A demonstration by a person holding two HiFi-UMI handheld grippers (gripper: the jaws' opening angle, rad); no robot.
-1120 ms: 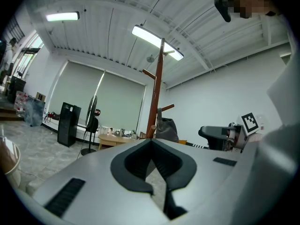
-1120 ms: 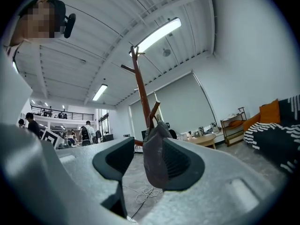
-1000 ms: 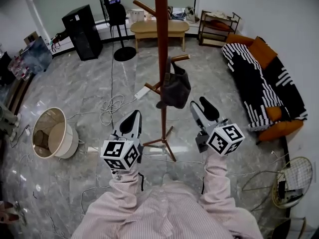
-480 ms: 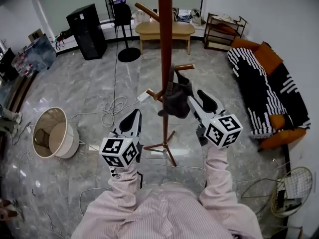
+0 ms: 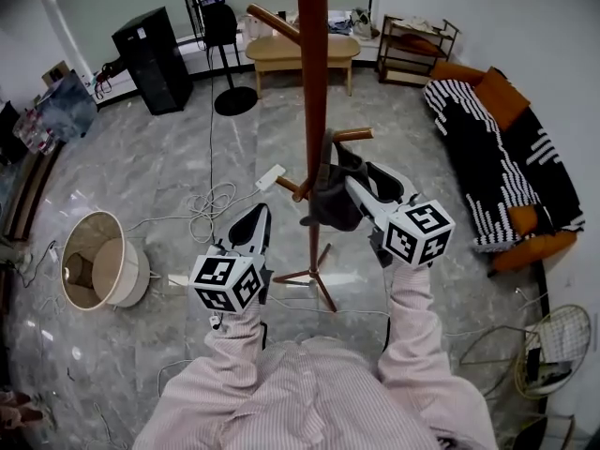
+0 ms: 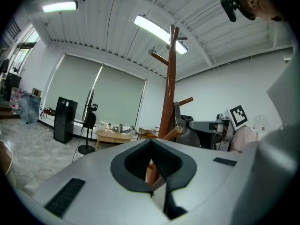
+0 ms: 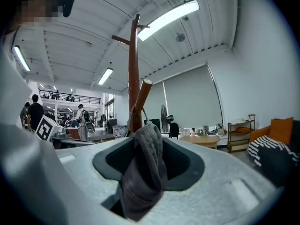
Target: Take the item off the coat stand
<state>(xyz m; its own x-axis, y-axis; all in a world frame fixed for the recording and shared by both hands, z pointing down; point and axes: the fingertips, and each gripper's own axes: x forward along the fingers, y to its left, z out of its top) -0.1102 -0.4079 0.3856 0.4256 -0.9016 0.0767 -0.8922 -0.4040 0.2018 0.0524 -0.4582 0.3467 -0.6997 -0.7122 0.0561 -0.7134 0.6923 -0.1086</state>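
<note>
Marble floor (image 5: 141, 167), open on the right side of the coat stand (image 5: 312, 82). Grey cap (image 5: 333, 193) hung from a peg (image 5: 352, 135), draping downward just right of the pole. Right gripper (image 5: 364, 180) was nearer, jaws pinched on cap fabric. Left gripper (image 5: 251, 225) was closed and empty, left of the pole. Judged: slide the cap up and outward along the peg.

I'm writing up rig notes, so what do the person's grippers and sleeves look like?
The left gripper and right gripper have light grey bodies and black-lined jaws; each carries a white cube with black square markers. The sleeves are pink with fine white stripes.
</note>
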